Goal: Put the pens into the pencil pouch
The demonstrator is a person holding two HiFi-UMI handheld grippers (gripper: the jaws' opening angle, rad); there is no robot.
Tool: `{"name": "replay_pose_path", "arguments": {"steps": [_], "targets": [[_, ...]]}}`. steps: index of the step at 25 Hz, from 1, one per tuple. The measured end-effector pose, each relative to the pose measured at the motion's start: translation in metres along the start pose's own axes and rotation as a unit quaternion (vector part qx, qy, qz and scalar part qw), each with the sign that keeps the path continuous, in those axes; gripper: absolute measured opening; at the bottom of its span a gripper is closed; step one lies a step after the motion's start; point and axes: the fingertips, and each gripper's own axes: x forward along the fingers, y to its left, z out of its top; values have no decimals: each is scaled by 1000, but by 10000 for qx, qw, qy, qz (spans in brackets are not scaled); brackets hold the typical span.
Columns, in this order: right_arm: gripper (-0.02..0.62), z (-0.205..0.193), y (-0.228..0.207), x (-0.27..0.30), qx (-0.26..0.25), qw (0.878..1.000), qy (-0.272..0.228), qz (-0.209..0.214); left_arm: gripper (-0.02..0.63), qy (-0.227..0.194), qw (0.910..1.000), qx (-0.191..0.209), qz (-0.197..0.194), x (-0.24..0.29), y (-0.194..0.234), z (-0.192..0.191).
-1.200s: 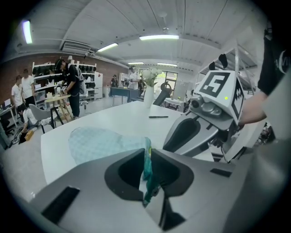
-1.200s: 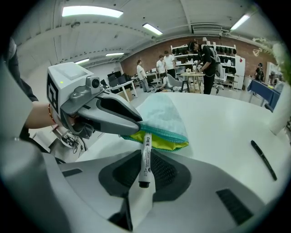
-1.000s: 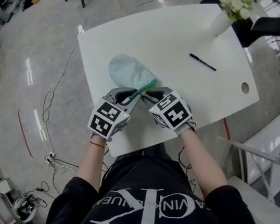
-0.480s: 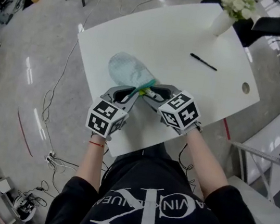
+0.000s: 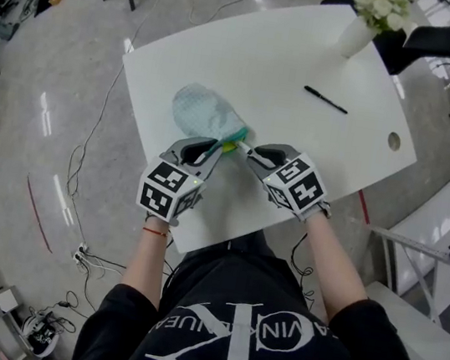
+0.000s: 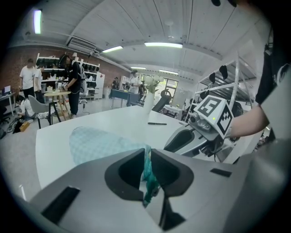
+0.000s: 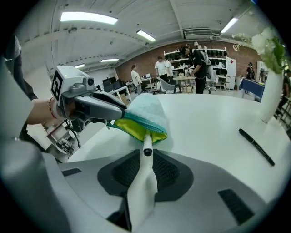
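One pen (image 7: pixel 146 142) now pokes from the pencil pouch (image 5: pixel 202 112) mouth: your right tongs (image 5: pixel 253 151), released and narrowing, backed away; left tongs (image 5: pixel 217 148) clench its rim. Push it home.

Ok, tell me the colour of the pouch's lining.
Yellow pouch lining, clearest in the right gripper view.

**Pen Halfway Into the Pouch**

We see the left gripper (image 5: pixel 215 150) with its jaws at the open end of the teal pencil pouch (image 5: pixel 204 113) on the white counter (image 5: pixel 252 61). A pale pen (image 5: pixel 241 144) sticks out of that mouth. Its end lies at the tips of the right gripper (image 5: pixel 255 152), whose jaws have just been closing. A black pen (image 5: pixel 325 99) lies well apart.
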Motion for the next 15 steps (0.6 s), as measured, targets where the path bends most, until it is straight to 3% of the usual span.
{"name": "replay_pose_path", "arguments": {"steps": [7,15], "targets": [[47,8,3,10,40,10000,-66,-11,46,-47,9999,24,-151,-1,-5,2],[40,25,0,19,152,9996,-222,-9,46,-60,9994,66,-339,1,-15,2]]}}
